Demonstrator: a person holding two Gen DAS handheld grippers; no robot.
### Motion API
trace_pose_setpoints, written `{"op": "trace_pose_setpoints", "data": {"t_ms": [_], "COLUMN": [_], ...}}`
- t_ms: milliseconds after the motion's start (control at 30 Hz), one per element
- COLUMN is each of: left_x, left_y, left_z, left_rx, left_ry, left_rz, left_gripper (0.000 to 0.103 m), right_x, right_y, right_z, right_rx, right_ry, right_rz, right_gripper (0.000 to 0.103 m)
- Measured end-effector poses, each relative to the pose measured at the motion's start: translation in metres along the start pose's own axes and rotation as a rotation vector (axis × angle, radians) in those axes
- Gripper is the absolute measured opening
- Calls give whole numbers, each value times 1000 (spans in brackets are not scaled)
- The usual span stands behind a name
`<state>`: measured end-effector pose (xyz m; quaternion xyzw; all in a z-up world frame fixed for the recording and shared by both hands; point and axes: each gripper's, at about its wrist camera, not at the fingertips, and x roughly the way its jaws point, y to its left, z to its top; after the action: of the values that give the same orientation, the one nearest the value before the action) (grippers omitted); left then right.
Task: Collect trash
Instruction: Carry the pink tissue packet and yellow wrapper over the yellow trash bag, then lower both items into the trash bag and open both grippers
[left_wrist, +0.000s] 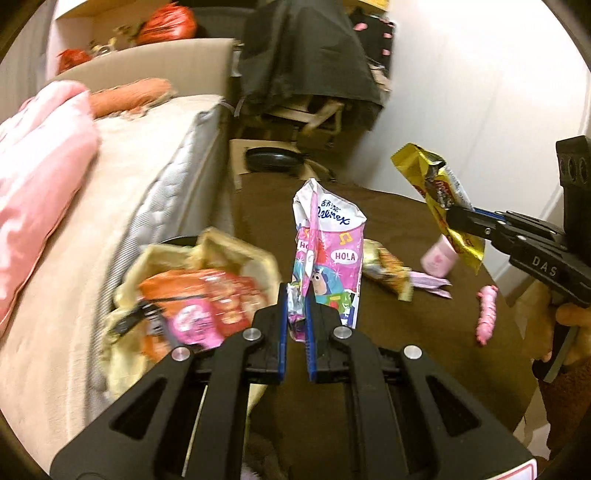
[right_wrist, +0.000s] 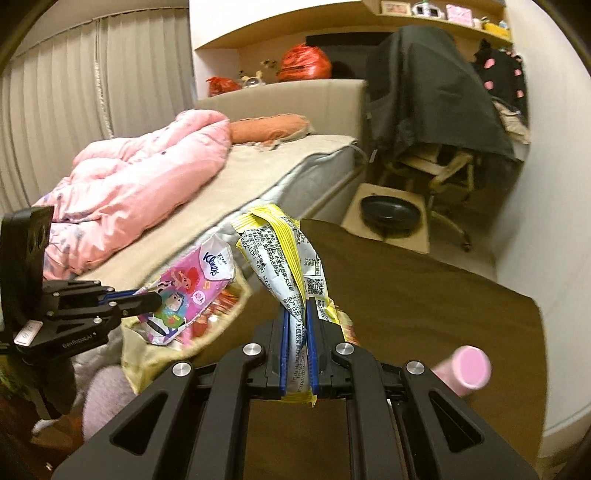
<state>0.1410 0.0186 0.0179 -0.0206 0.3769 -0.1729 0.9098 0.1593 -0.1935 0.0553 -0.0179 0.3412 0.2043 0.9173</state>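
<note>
My left gripper (left_wrist: 297, 295) is shut on the bottom of a pink cartoon-printed tissue wrapper (left_wrist: 327, 251), which it holds upright above the brown table (left_wrist: 406, 350). The same wrapper (right_wrist: 192, 291) and left gripper (right_wrist: 149, 300) appear at the left of the right wrist view. My right gripper (right_wrist: 298, 314) is shut on a yellow-edged snack wrapper (right_wrist: 288, 258). From the left wrist view, that gold wrapper (left_wrist: 436, 188) hangs in the right gripper (left_wrist: 460, 221) at the right. A yellowish trash bag (left_wrist: 207, 254), holding orange and pink wrappers, sits between table and bed.
On the table lie another gold wrapper (left_wrist: 388, 271), pink paper scraps (left_wrist: 434, 284), a small pink bottle (left_wrist: 439, 260) and a pink beaded item (left_wrist: 487, 314). A bed (right_wrist: 280, 166) with a pink duvet (right_wrist: 147, 173) is left. A draped chair (right_wrist: 432, 96) and black robot vacuum (right_wrist: 391, 212) stand behind.
</note>
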Motion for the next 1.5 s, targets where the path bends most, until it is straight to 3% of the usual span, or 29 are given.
{"op": "trace_pose_setpoints", "data": {"t_ms": [300,567,933,1233,1500], "left_x": [-5,8,45,65,69], "left_y": [85,124,137,141,142], "left_z": [-25,-46,-54,-51,-51], "left_rx": [-134,-193,-196,-195,-203], "left_ry": [24,77,156,182,185], "left_rz": [86,100,80,72,60], "left_gripper": [8,8,8,8,8], "right_x": [53,116,194,218,214], "right_y": [62,101,110,99,103], "right_z": [20,19,-14,-28,-29], "right_rx": [-37,-36,-62,-109,-145], "right_ry": [42,139,297,342,330], "right_rz": [105,196,148,129,133], "right_gripper": [10,10,10,10,11]}}
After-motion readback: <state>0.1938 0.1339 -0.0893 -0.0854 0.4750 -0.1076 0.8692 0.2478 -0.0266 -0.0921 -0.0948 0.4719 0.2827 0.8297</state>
